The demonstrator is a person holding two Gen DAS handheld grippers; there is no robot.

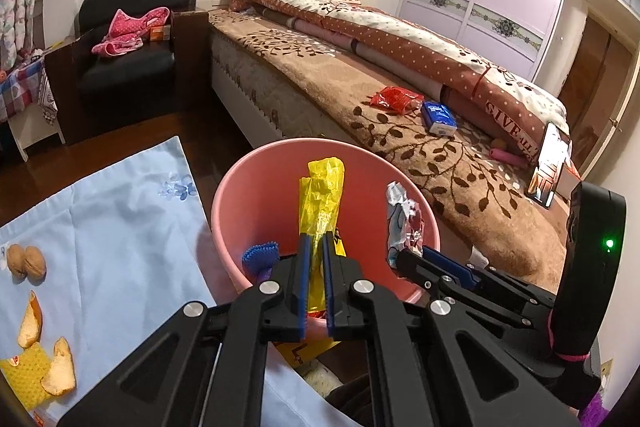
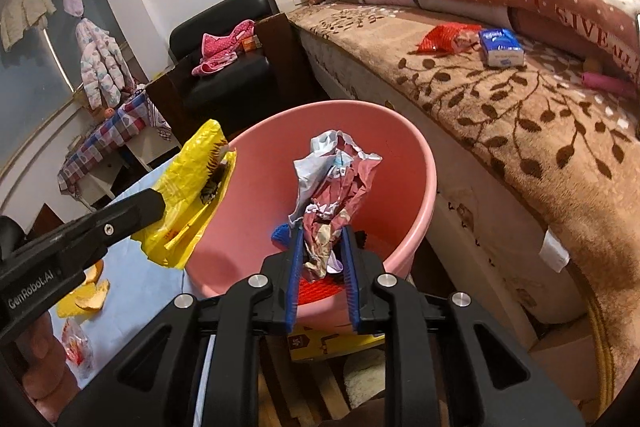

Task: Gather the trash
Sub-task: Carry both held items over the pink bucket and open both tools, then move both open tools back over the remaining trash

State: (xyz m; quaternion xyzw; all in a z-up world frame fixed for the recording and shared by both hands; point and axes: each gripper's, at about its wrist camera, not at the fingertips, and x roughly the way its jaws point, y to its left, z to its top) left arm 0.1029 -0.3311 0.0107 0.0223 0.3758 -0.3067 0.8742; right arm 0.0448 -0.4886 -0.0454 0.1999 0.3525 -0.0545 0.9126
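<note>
A pink bin [image 1: 240,195] [image 2: 404,163] stands between the blue cloth and the bed. My left gripper [image 1: 318,241] [image 2: 160,203] is shut on a yellow plastic wrapper [image 1: 320,195] [image 2: 192,187] and holds it over the bin. My right gripper [image 2: 322,239] [image 1: 404,255] is shut on a crumpled white and red wrapper [image 2: 336,179] [image 1: 404,219], also over the bin. A blue mesh piece [image 1: 260,255] [image 2: 280,233] and a red mesh piece [image 2: 316,289] lie in the bin.
On the blue cloth [image 1: 120,227] lie two walnuts [image 1: 26,261], orange peels [image 1: 60,367] [image 2: 94,297] and a yellow sponge [image 1: 24,375]. On the bed [image 1: 400,131] lie a red wrapper [image 1: 394,99] [image 2: 444,37] and a blue tissue pack [image 1: 438,117] [image 2: 500,47]. A phone [image 1: 548,163] stands by the quilt.
</note>
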